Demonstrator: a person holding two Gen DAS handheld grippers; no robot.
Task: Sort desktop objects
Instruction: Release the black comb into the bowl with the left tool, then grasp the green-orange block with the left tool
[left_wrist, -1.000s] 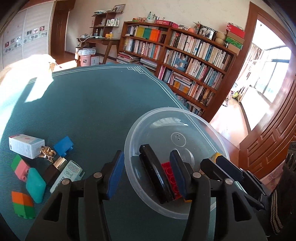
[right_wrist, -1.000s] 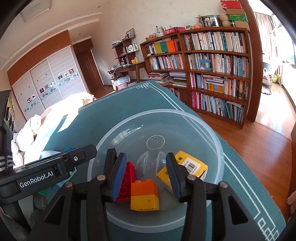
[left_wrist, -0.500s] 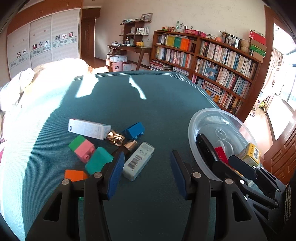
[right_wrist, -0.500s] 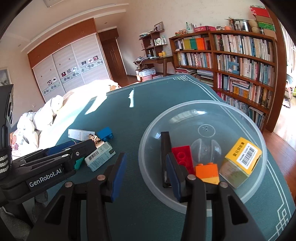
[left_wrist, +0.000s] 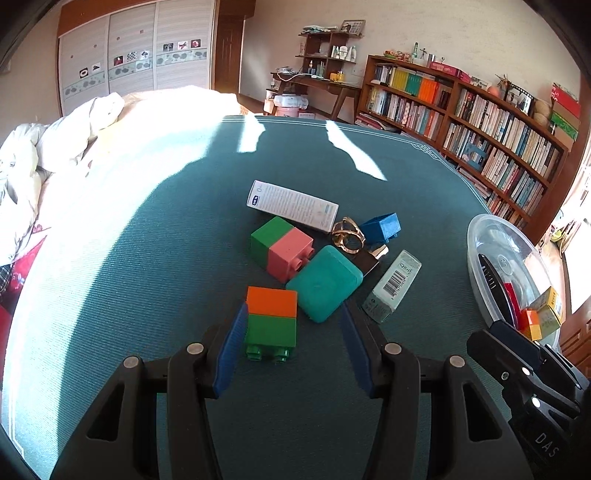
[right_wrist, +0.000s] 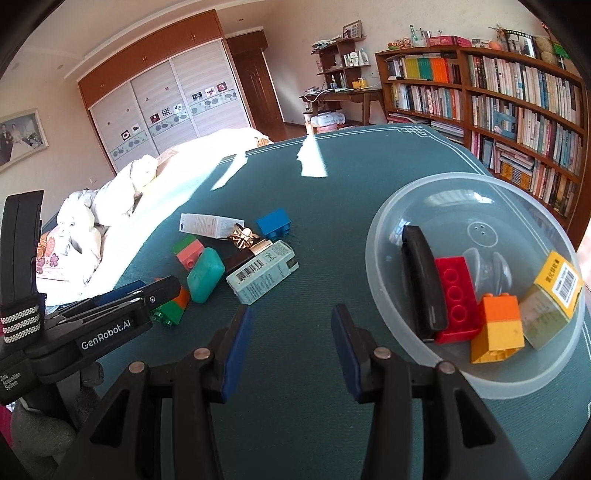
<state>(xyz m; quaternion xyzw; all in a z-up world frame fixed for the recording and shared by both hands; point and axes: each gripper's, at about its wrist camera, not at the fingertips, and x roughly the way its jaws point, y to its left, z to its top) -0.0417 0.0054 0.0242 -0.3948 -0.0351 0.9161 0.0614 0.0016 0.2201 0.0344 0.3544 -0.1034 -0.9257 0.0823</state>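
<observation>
My left gripper (left_wrist: 293, 343) is open, its jaws on either side of an orange-and-green brick (left_wrist: 271, 321) on the teal table; the left finger is close to the brick. Beyond lie a teal case (left_wrist: 324, 282), a green-and-pink brick (left_wrist: 281, 248), a white box (left_wrist: 291, 205), a blue brick (left_wrist: 381, 227), a gold clip (left_wrist: 347, 236) and a pale barcode box (left_wrist: 392, 286). My right gripper (right_wrist: 291, 341) is open and empty over the cloth, left of the clear bowl (right_wrist: 476, 192), which holds a black stapler (right_wrist: 421, 280), red brick (right_wrist: 456, 297), orange-yellow brick (right_wrist: 498, 332) and yellow box (right_wrist: 554, 299).
The bowl also shows in the left wrist view (left_wrist: 480, 240) at the right table edge. A bookshelf (right_wrist: 517, 110) stands behind the table on the right. White bedding (left_wrist: 74, 129) lies beyond the left edge. The left gripper body (right_wrist: 92, 325) is at the right view's lower left.
My left gripper has swung left from over the bowl to the loose pile and now straddles the orange-and-green brick. My right gripper has backed out of the bowl to its left.
</observation>
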